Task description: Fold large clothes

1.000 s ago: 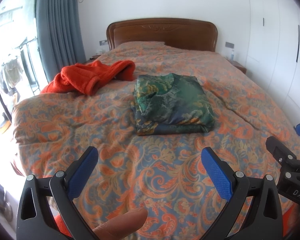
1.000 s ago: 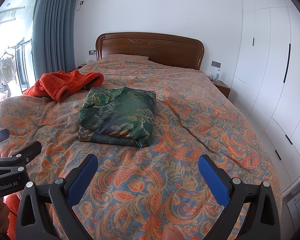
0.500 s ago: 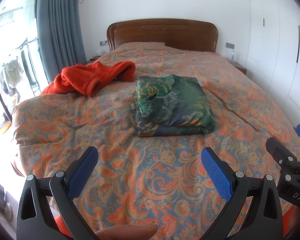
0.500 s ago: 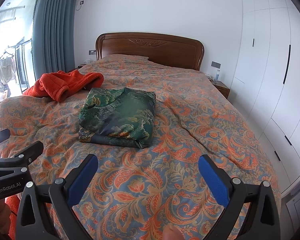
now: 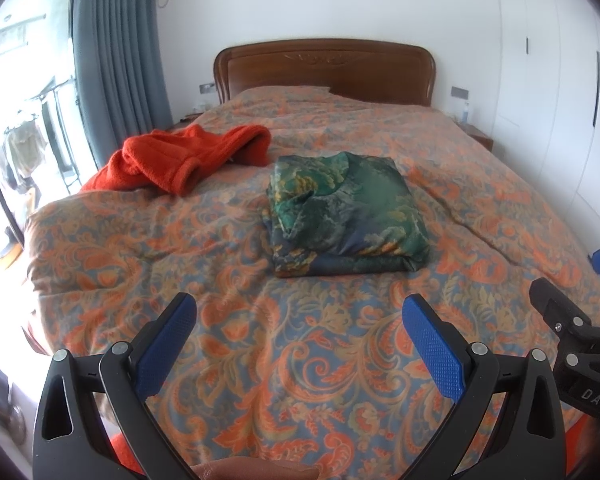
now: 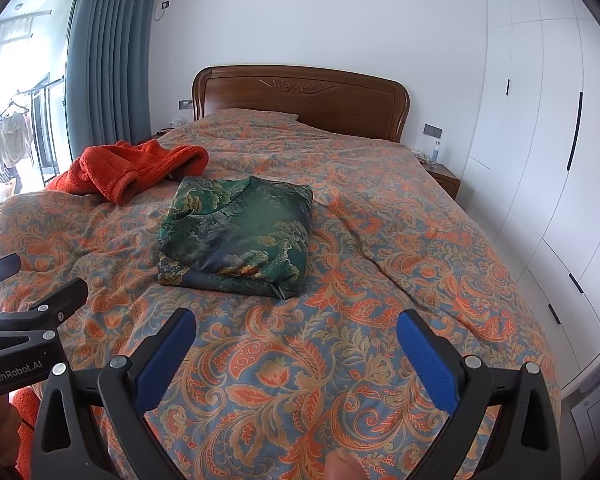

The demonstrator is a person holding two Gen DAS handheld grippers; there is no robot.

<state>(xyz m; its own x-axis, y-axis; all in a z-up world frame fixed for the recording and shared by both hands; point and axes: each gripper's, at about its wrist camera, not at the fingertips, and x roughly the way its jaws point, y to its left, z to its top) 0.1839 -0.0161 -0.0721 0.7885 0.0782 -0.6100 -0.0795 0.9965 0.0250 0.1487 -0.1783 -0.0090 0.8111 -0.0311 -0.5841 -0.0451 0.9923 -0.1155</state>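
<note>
left wrist: both grippers (image 5: 298,334) (image 6: 296,336) gape, empty, over quilt (image 5: 300,380); green bundle (image 5: 344,212) folded, orange robe (image 5: 180,158) heaped, likely next.

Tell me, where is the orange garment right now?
The orange garment lies crumpled on the bed near its left edge by the curtain, just left of and behind the folded green garment, in both views.

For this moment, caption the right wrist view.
Open right tongs hover over the bedspread; folded green garment beside crumpled orange robe.
</note>
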